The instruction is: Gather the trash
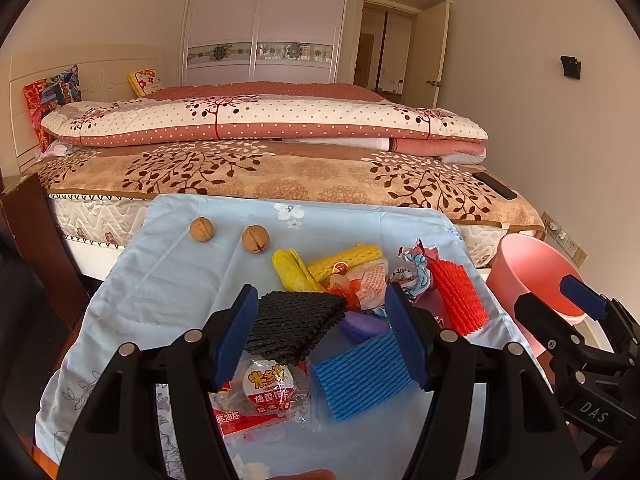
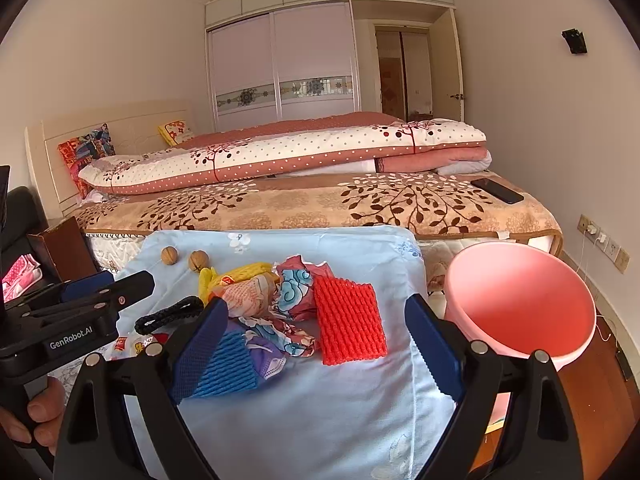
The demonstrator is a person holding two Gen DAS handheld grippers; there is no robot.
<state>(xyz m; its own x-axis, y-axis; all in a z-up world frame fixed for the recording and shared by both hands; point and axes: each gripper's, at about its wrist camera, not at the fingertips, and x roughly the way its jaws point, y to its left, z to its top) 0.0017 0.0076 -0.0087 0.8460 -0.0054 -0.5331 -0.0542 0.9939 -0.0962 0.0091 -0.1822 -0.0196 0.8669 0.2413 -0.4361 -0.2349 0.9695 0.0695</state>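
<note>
Trash lies piled on a light blue cloth [image 1: 168, 280]: a black foam net [image 1: 296, 324], a blue foam net [image 1: 360, 376], a red foam net [image 1: 460, 296], a yellow foam net [image 1: 348, 262], crumpled wrappers [image 1: 372, 284] and a snack packet [image 1: 264, 392]. My left gripper [image 1: 324, 340] is open, its jaws either side of the black net. My right gripper [image 2: 316, 348] is open above the cloth, with the red net [image 2: 348, 320] between its jaws and the blue net [image 2: 224, 364] by its left finger. A pink bin [image 2: 520, 304] stands to the right.
Two walnuts [image 1: 202, 229] [image 1: 255, 239] lie at the cloth's far side. A bed [image 1: 280, 176] with folded quilts runs behind, a phone [image 2: 496, 191] on its right corner. A brown box [image 2: 64, 248] stands at left. Wall sockets [image 2: 604, 240] are at right.
</note>
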